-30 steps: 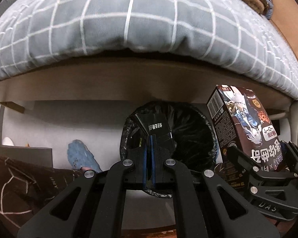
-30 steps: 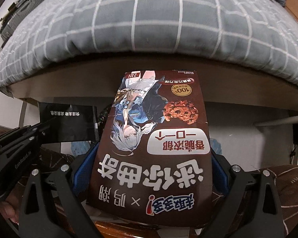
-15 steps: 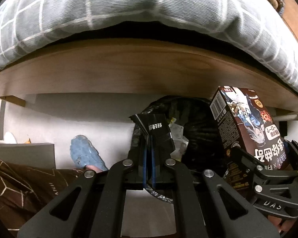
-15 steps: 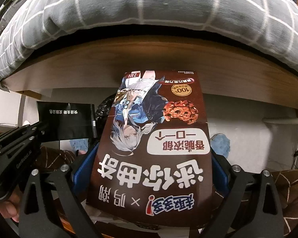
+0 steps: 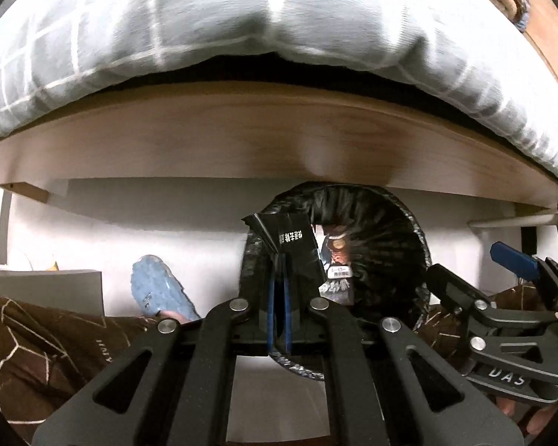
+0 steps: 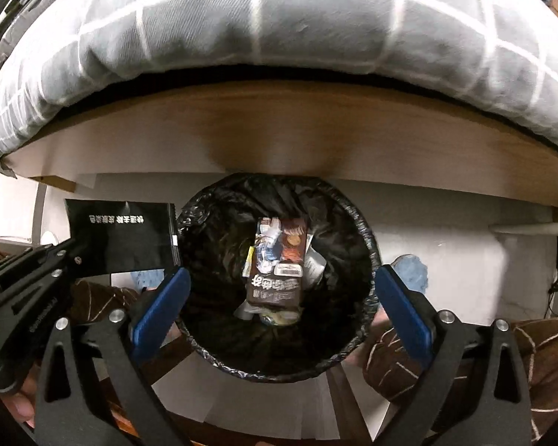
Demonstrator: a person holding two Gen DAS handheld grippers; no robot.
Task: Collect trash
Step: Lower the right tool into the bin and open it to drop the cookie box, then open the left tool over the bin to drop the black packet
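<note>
A round bin with a black liner (image 6: 349,338) stands on the floor under a bed edge; it also shows in the left wrist view (image 5: 413,230). A brown cookie box (image 6: 277,271) lies inside it among other trash, also seen in the left wrist view (image 5: 336,271). My right gripper (image 6: 279,306) is open and empty above the bin mouth; it shows at the right of the left wrist view (image 5: 502,271). My left gripper (image 5: 279,290) is shut on a flat black packet (image 5: 290,241), held at the bin's left rim; the packet shows in the right wrist view (image 6: 122,238).
A wooden bed frame (image 6: 279,133) with a grey checked quilt (image 6: 279,18) hangs close over the bin. Blue slippers (image 5: 156,286) (image 6: 411,271) lie on the white floor. Brown patterned trousers (image 5: 37,338) and a grey box edge (image 5: 41,286) are at the left.
My right gripper has opened and the cookie box has dropped into the bin. Both grippers have moved closer over the bin. The left still holds the black packet.
</note>
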